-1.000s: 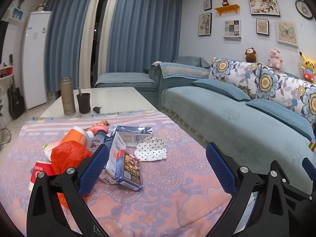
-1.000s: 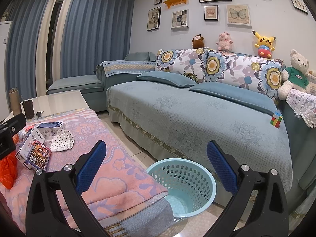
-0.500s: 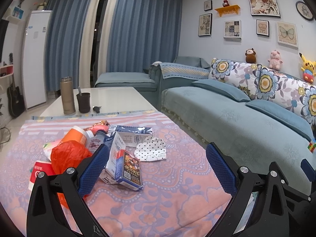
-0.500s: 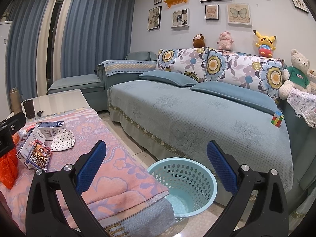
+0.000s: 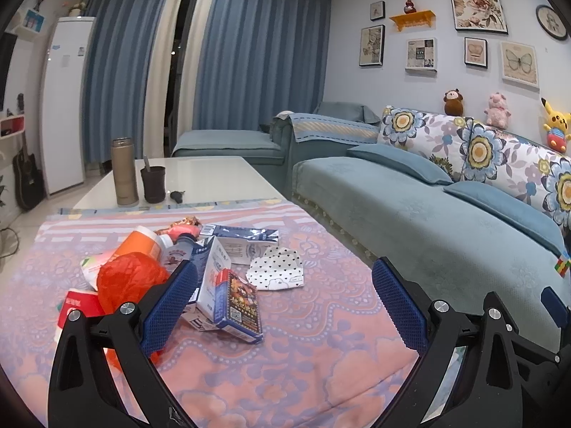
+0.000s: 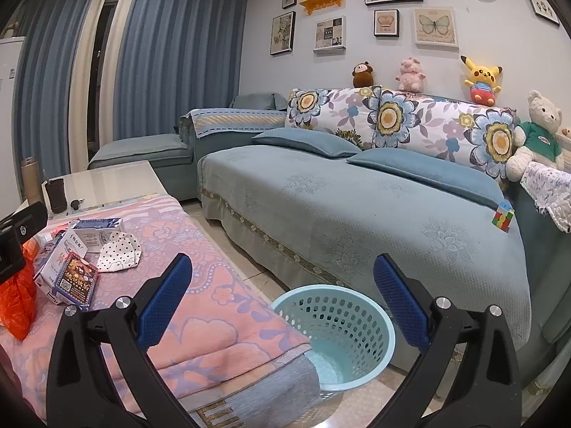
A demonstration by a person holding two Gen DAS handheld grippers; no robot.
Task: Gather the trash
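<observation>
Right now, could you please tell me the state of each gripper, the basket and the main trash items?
left gripper: open, holding nothing, above the cloth.
right gripper: open, holding nothing, over the basket.
basket: upright on the floor, no trash visible inside.
orange bag: crumpled, on the cloth.
carton: opened, lying on its side.
dotted mask: lying flat, apart from the pile.

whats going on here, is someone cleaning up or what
A person holds a gripper in each hand, about to clear a pile of trash from the pink tablecloth. The left gripper is open and empty, just short of the cartons and the orange bag. The right gripper is also open and empty, above the blue basket on the floor, which looks empty.
</observation>
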